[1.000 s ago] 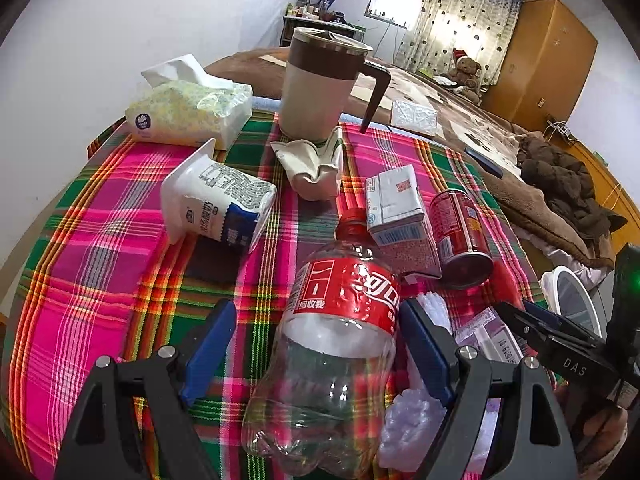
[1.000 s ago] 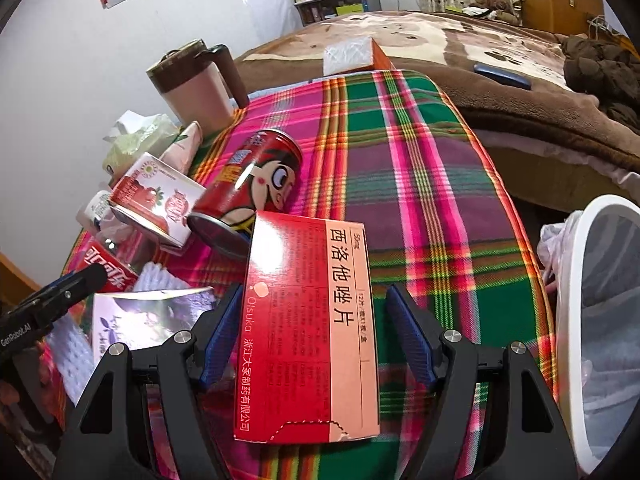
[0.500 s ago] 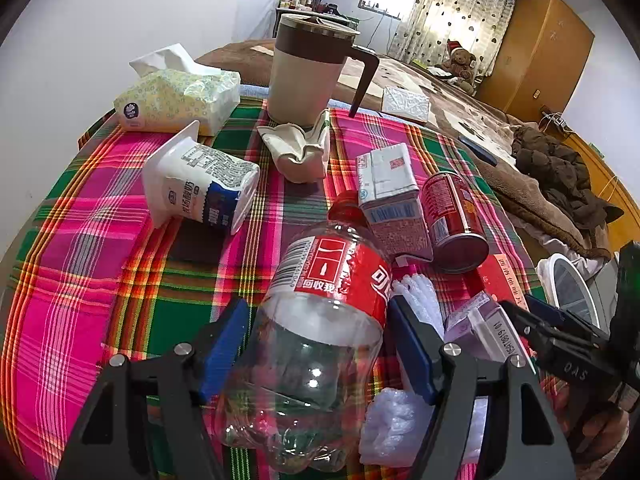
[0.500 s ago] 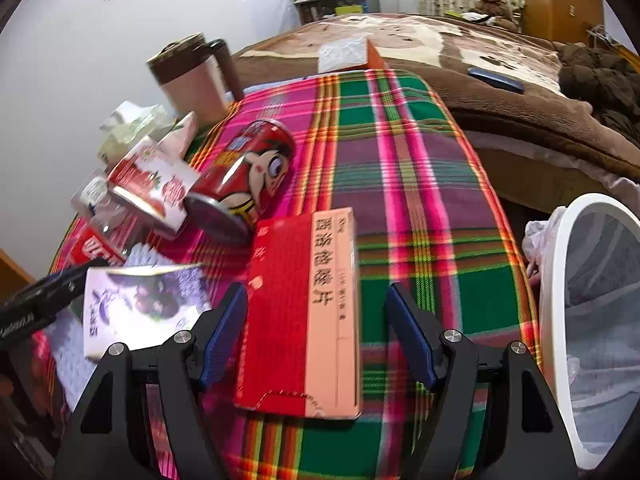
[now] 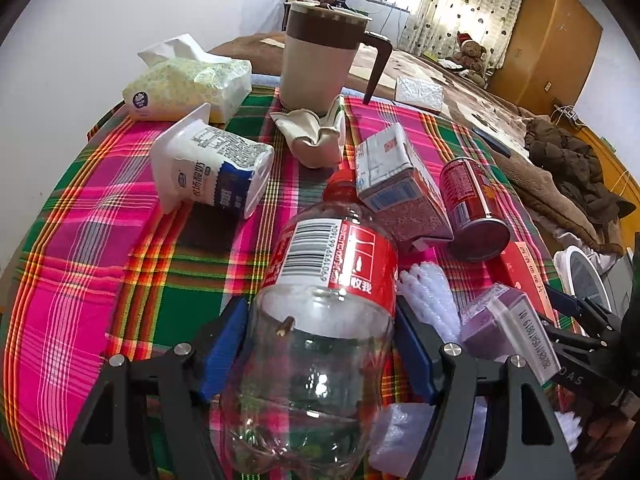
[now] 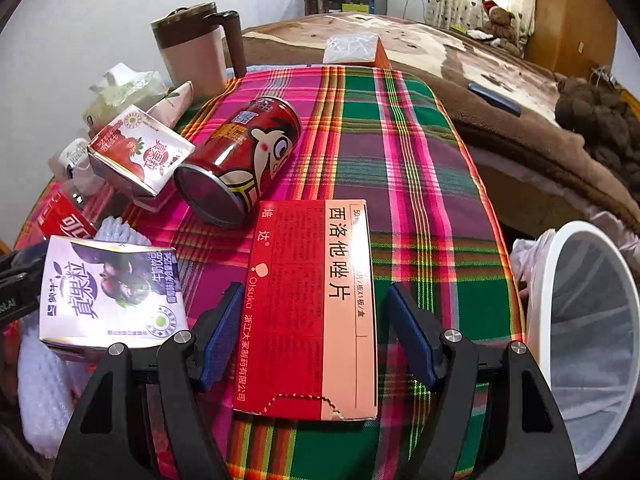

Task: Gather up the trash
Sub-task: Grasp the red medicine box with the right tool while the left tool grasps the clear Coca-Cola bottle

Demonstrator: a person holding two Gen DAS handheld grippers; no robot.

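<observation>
My left gripper (image 5: 320, 344) is shut on an empty clear cola bottle (image 5: 320, 312) with a red label, blue pads pressed on both its sides. My right gripper (image 6: 316, 336) is open around a flat red medicine box (image 6: 312, 304) that lies on the plaid tablecloth (image 6: 400, 152); gaps show on both sides. A white trash bin (image 6: 580, 340) with a liner stands beyond the table's right edge.
A red can (image 6: 244, 156), a strawberry milk carton (image 6: 136, 152), a purple milk carton (image 6: 108, 292), a yogurt cup (image 5: 208, 168), a crumpled paper cup (image 5: 316, 136), white foam wrap (image 5: 428, 296), a tissue pack (image 5: 188, 80) and a brown mug (image 5: 320, 64) crowd the table. A bed lies behind.
My left gripper's pads closed onto the cola bottle, which rolled so its barcode faces up. The right gripper stays open around the medicine box, shifted slightly.
</observation>
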